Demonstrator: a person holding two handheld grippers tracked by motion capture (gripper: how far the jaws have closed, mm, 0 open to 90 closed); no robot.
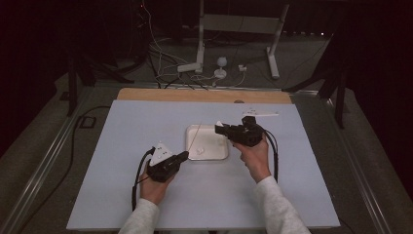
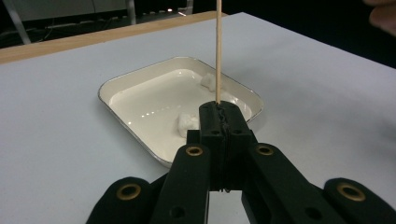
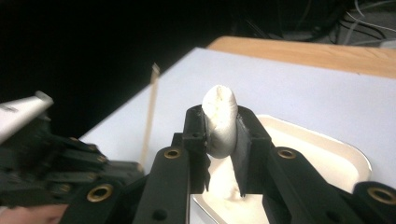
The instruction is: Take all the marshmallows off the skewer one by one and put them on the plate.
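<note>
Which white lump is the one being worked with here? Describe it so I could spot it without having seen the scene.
Start at the pale tray in the middle of the grey-blue table. Above its right edge the right tongs pinch a soft white marshmallow-like piece that pokes up past their tips. Unlike the two white lumps lying loose in the tray, it is squeezed and lifted off the tray.

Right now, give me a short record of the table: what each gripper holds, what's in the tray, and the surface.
left gripper: shut on a thin wooden skewer that stands upright beside the tray
right gripper: shut on a white marshmallow, squeezed between the pads, above the tray
tray: white, shallow, rounded corners, near the table's middle
in tray: two more white pieces
surface: pale table with a wooden strip along the far edge
</note>
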